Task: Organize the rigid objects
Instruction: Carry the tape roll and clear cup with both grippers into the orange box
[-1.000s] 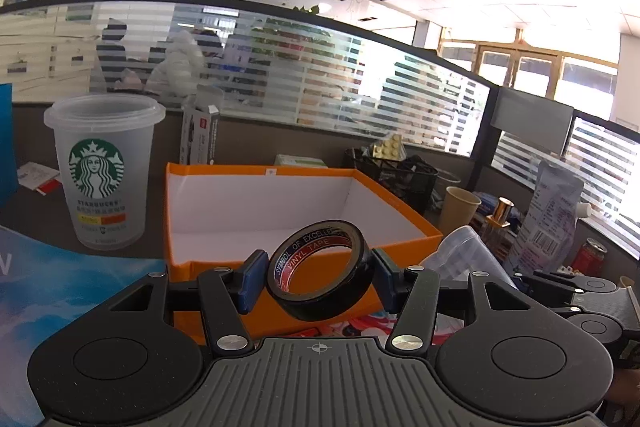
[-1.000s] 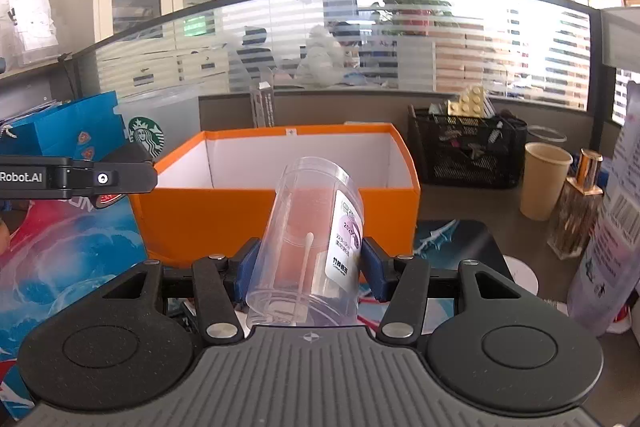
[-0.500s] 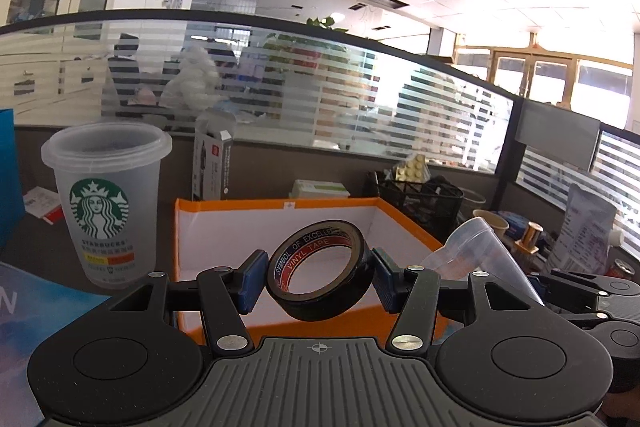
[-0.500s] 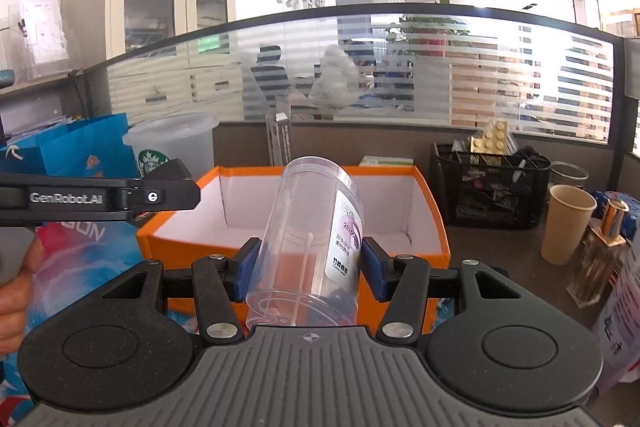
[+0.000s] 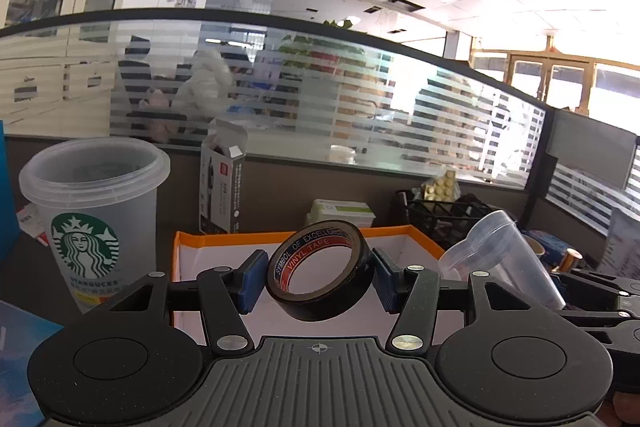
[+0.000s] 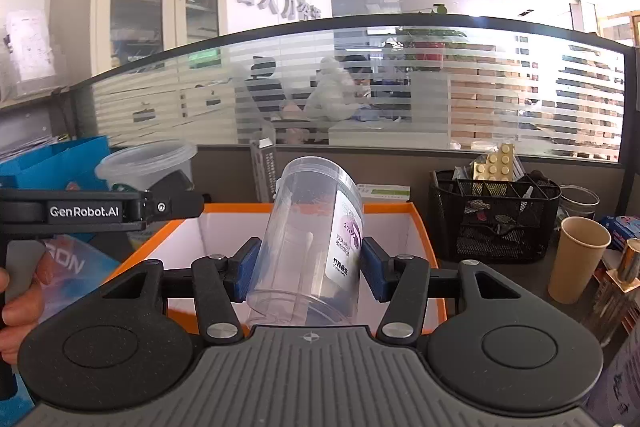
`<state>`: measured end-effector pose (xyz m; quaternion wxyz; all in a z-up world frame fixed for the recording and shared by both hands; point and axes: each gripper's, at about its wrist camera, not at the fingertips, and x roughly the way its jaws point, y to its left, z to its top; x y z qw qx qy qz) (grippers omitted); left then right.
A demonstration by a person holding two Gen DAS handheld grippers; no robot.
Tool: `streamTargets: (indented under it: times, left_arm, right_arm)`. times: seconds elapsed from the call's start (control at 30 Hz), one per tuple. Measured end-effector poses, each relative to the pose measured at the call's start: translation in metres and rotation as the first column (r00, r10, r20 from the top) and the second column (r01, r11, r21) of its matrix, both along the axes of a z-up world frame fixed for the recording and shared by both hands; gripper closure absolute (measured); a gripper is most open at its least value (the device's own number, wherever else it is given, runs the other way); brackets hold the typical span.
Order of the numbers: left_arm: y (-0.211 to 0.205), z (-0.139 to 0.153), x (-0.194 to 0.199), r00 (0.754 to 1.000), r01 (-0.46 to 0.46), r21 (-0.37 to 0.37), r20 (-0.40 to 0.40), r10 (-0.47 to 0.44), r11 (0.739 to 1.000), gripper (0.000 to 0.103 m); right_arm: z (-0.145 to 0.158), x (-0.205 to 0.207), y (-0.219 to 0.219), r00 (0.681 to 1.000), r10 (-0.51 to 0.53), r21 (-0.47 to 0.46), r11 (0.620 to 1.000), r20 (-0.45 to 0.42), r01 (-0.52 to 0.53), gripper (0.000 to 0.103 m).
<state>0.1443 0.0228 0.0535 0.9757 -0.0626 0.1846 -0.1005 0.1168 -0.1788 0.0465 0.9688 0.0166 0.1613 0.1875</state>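
Right now my left claw [image 5: 320,277] is clamped on a roll of black tape [image 5: 320,269], the blue pads pinching its outer rim from both sides so the ring stands on edge and cannot roll out. My right claw [image 6: 308,269] is clamped the same way on a clear plastic jar [image 6: 312,243], squeezed across its round wall and leaning a little, with its label facing right; one cotton swab shows inside it. I hold both off the desk [image 6: 520,275] so they clear the near wall of the orange box [image 6: 430,247] just beyond them. That box is open on top with a white inside, which I judge to be where these hard things belong; its floor looks bare where I can see it. Both loads hang over its near edge, side by side, so I reckon lowering and letting go is what remains. Beside the box stands a frosted coffee cup [image 5: 94,223] on the left and a black mesh organizer [image 6: 492,223] and a paper cup [image 6: 578,259] on the right, all left where they are.
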Motion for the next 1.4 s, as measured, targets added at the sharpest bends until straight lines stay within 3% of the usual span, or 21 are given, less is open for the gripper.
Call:
streamTargets:
  times: [0.57, 1.0, 1.4]
  left_arm:
    - [0.002, -0.045, 0.041, 0.994, -0.028, -0.019, -0.104, 0.026, 0.999, 0.049]
    - [0.002, -0.055, 0.044, 0.987, -0.030, -0.032, -0.161, 0.024, 0.999, 0.049]
    - [-0.005, -0.064, 0.050, 0.980, -0.050, 0.020, -0.190, 0.053, 0.999, 0.049]
  right_arm:
    - [-0.032, 0.072, 0.008, 0.995, -0.004, 0.014, 1.000, -0.100, 0.006, 0.053]
    - [-0.047, 0.090, 0.020, 0.986, 0.001, -0.036, 0.999, -0.164, -0.007, 0.053]
    - [-0.051, 0.091, 0.018, 0.984, 0.000, -0.049, 0.999, -0.176, -0.009, 0.052]
